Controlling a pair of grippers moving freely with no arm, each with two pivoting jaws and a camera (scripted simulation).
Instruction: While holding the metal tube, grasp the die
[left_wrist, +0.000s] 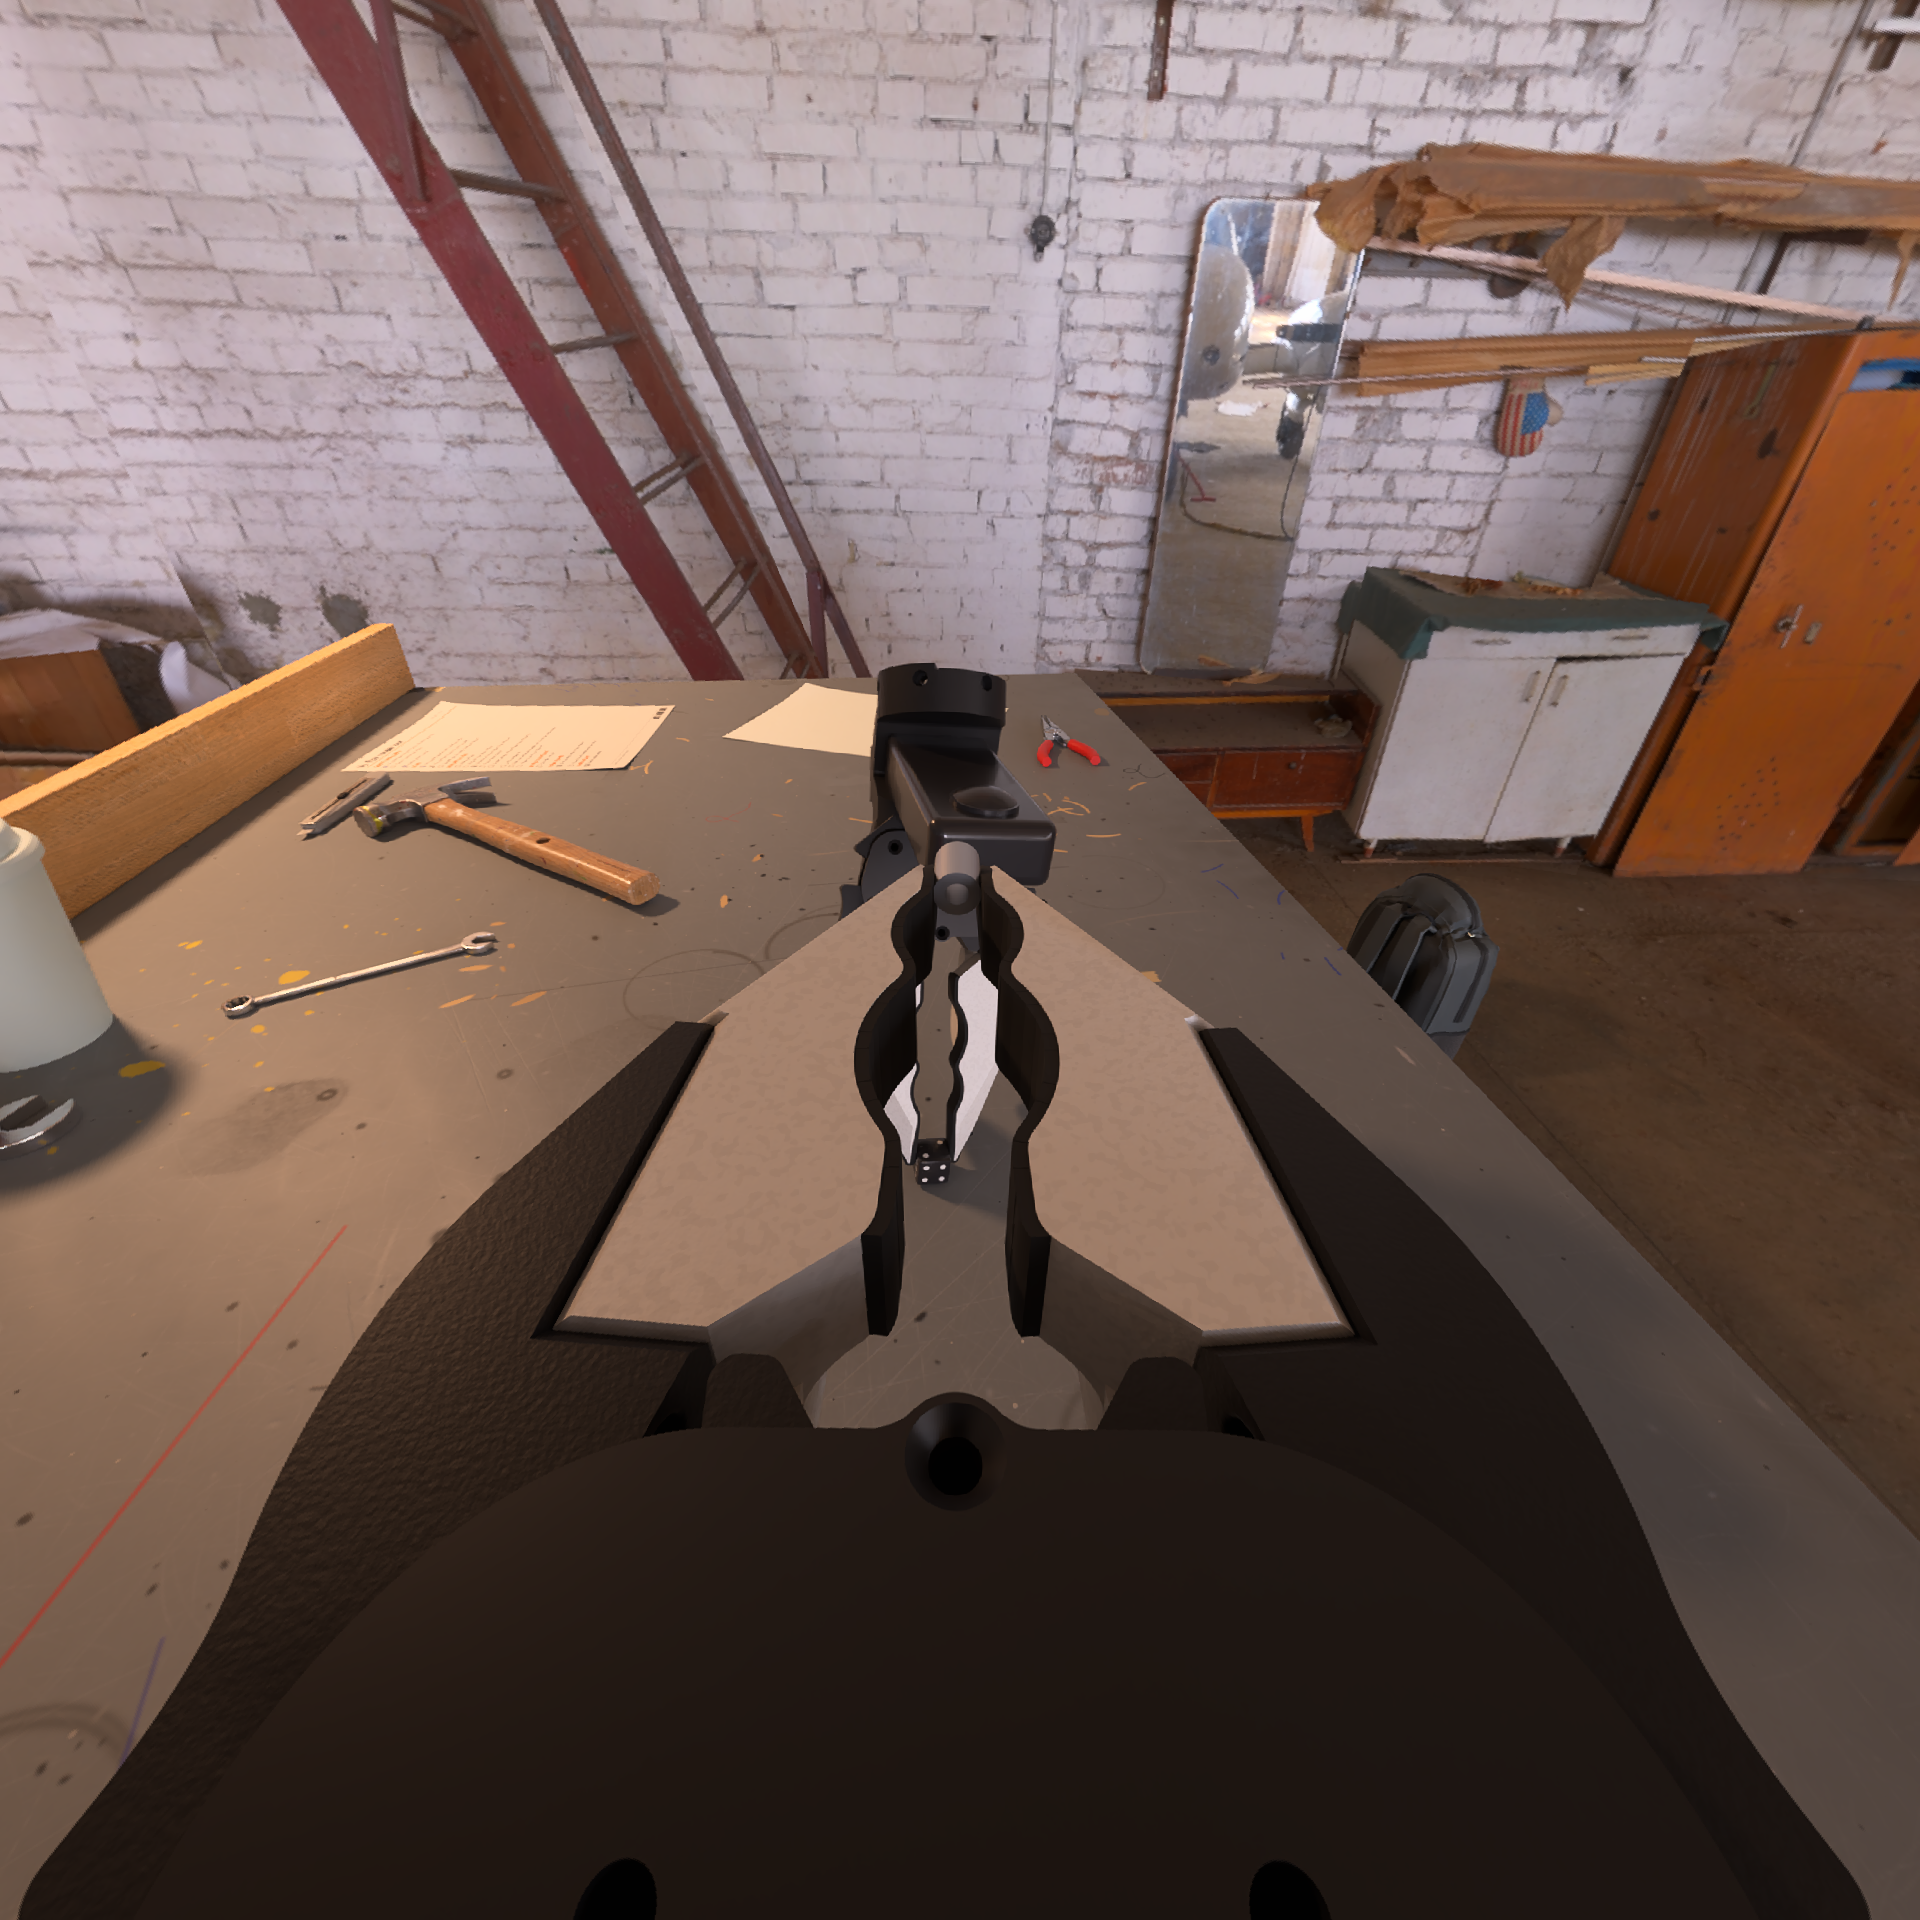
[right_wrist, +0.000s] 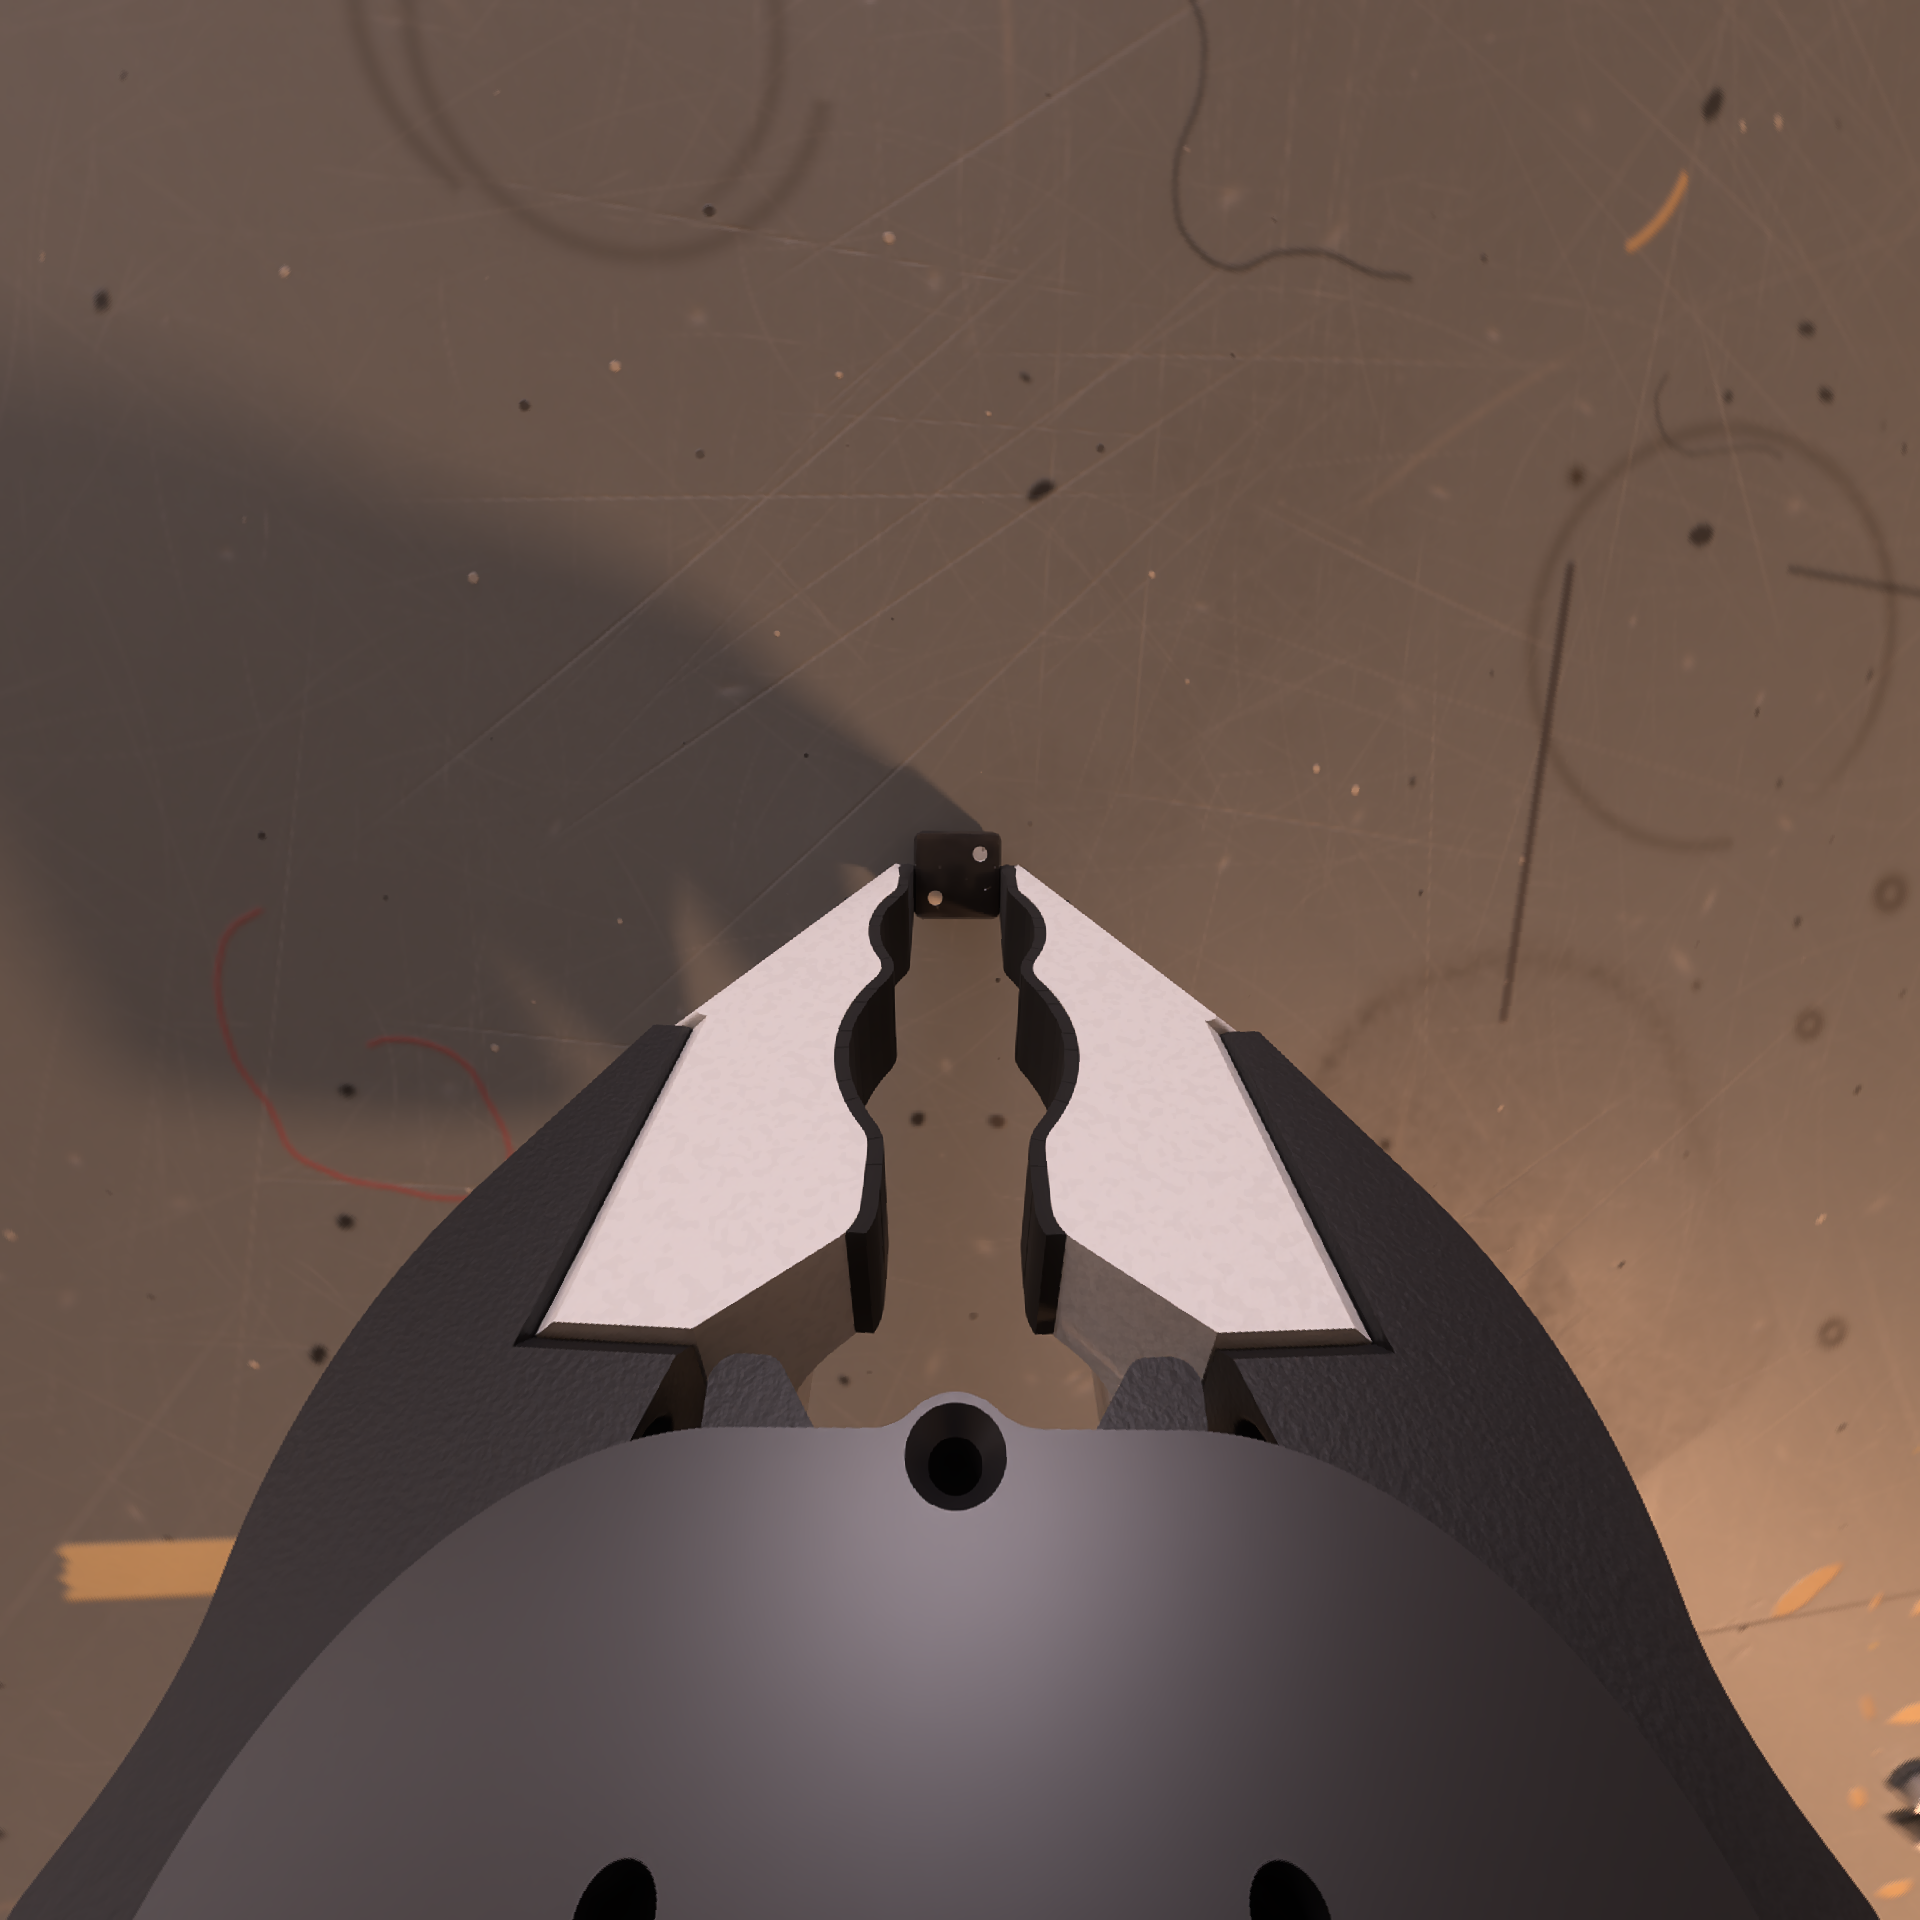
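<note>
My left gripper (left_wrist: 954, 883) is shut on a short grey metal tube (left_wrist: 954, 864), which is pinched at its fingertips and held above the table. Past the tube, the right gripper (left_wrist: 938, 1135) points straight down at the table, its black body above. A small black die (left_wrist: 932, 1162) with white pips sits between its white fingertips. In the right wrist view the right gripper (right_wrist: 957, 883) has closed onto the die (right_wrist: 957, 875), one fingertip pressing each side. I cannot tell whether the die rests on the grey-brown table (right_wrist: 1247, 520).
A hammer (left_wrist: 509, 836), a utility knife (left_wrist: 343, 805), a wrench (left_wrist: 358, 974) and paper sheets (left_wrist: 520, 732) lie at the far left. A wooden plank (left_wrist: 208, 748) and a white container (left_wrist: 42, 956) stand on the left. Red pliers (left_wrist: 1068, 743) lie near the table's right edge (left_wrist: 1351, 997).
</note>
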